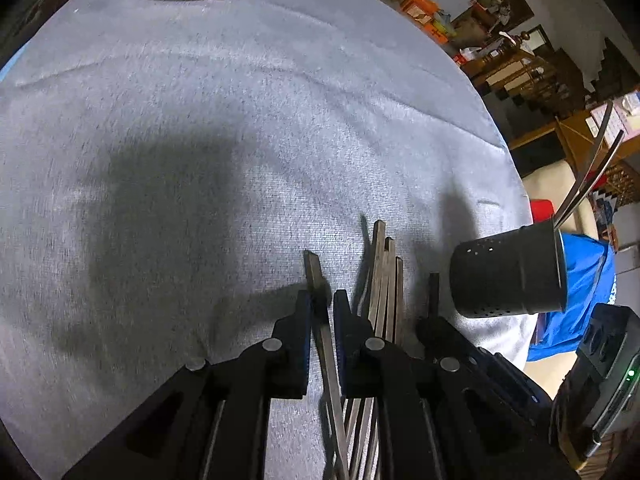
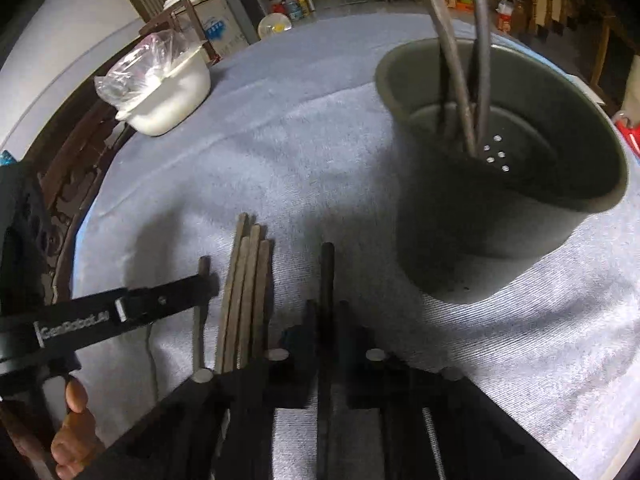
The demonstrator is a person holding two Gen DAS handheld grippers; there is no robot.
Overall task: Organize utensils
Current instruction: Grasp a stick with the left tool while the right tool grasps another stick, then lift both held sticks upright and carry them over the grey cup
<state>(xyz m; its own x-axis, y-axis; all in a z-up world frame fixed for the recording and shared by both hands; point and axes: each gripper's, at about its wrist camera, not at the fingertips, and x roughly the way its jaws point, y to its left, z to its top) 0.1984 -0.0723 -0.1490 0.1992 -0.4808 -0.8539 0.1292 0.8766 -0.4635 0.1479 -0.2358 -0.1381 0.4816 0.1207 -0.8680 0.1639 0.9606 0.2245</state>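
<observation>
My left claw (image 1: pixel 322 304) is pinched on one flat metal utensil handle (image 1: pixel 316 276), whose end pokes out past the fingertips toward 12 o'clock. My right claw (image 2: pixel 327 312) is likewise clamped on another dark handle (image 2: pixel 327 268), the stem running straight between its jaws and sticking out ahead.

Between the two claws lies a bundle of loose utensil handles (image 1: pixel 386 280), side by side on the grey-blue tablecloth (image 1: pixel 200 120); seen from the right wrist this bundle sits at 10 o'clock of my right claw, with the left claw just beyond it at 9 o'clock.

At 1 o'clock from the right claw stands the dark perforated utensil holder (image 2: pixel 520 208), near but apart, with two bent metal utensils (image 2: pixel 460 80) already leaning inside it. In the left wrist view the holder lies at 3 o'clock, close to the table's edge.

Far off at 11 o'clock rests a white bowl (image 2: pixel 172 100) with a clear plastic bag (image 2: pixel 132 68) in it. Cluttered wooden shelves (image 1: pixel 520 64) fill the room behind.
</observation>
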